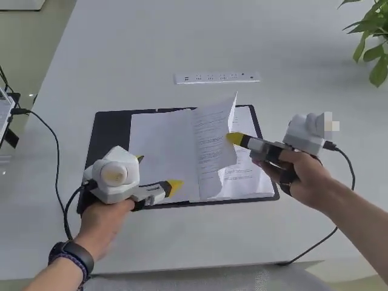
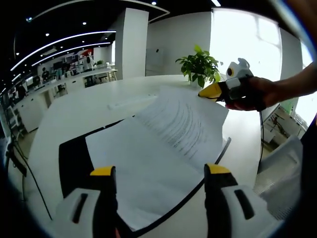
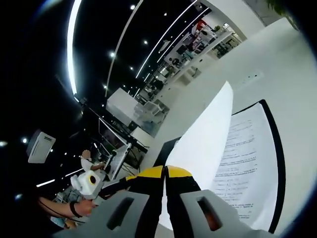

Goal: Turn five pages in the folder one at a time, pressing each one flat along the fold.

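A black folder lies open on the white table, with white pages spread across it. One printed page stands lifted near the fold, and my right gripper is shut on its right edge. In the right gripper view the page rises between the closed yellow tips of the right gripper, with the printed right-hand sheet beside it. My left gripper stands open at the folder's near left edge, over the blank left page. The left gripper has nothing between its yellow tips.
A white power strip lies beyond the folder. A potted plant stands at the far right. Black cables trail from both grippers across the table. The table's near edge is close to the person.
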Motion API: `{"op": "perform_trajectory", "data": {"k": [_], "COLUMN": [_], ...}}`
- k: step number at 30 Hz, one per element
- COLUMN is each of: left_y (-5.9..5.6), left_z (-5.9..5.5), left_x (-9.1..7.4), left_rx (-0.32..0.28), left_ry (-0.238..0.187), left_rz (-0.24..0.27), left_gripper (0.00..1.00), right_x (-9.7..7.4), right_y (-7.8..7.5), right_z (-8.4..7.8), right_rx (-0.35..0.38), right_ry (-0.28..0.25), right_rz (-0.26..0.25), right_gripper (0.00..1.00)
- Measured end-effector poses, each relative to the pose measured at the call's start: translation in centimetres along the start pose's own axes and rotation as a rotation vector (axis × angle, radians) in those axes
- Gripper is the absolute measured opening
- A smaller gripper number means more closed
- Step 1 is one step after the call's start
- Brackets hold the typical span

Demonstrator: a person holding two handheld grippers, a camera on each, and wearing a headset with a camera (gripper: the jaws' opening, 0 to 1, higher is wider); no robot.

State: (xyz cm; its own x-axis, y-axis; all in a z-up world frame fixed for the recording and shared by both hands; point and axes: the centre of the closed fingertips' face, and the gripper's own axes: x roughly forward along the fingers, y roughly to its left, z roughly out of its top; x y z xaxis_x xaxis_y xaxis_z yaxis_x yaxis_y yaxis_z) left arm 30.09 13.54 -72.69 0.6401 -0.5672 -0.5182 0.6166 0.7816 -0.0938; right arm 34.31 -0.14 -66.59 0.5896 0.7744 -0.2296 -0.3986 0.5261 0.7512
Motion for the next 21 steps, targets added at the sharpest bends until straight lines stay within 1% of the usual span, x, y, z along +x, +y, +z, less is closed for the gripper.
{"op": "perform_trajectory", "data": {"k": [6, 8, 10, 12, 17, 18, 21], "left_y": [1.6, 1.9, 2.4, 2.9, 3.6, 3.7, 4.0], "left_z": [0.1, 0.1, -0.1, -0.2, -0.3, -0.2, -0.3], "left_x": [-1.7, -2.2, -2.8, -3.3, -4.4, -4.7, -5.0], "left_rx": [-0.009, -0.010, -0.005, -0.013, -0.030, -0.037, -0.043], "left_ry": [-0.013, -0.015, -0.015, -0.020, -0.030, -0.037, -0.042], "left_rz": [0.032, 0.039, 0.051, 0.063, 0.085, 0.092, 0.100], "left_gripper": [0.72, 0.72, 0.72, 0.72, 0.72, 0.72, 0.73], "right_x": [1.6, 2.2, 2.8, 3.3, 4.6, 4.9, 5.7], "right_y": [1.8, 2.5, 3.2, 3.8, 4.7, 5.0, 5.4], "right_z": [-0.4, -0.7, -0.9, -1.2, -2.2, -2.4, -3.1], "right_rx": [-0.018, -0.025, -0.030, -0.034, -0.033, -0.033, -0.034], "right_ry": [0.021, 0.032, 0.042, 0.055, 0.085, 0.094, 0.117], "right_rz": [0.046, 0.064, 0.081, 0.094, 0.120, 0.127, 0.140], "right_gripper": [0.00, 0.00, 0.00, 0.00, 0.00, 0.00, 0.00]}}
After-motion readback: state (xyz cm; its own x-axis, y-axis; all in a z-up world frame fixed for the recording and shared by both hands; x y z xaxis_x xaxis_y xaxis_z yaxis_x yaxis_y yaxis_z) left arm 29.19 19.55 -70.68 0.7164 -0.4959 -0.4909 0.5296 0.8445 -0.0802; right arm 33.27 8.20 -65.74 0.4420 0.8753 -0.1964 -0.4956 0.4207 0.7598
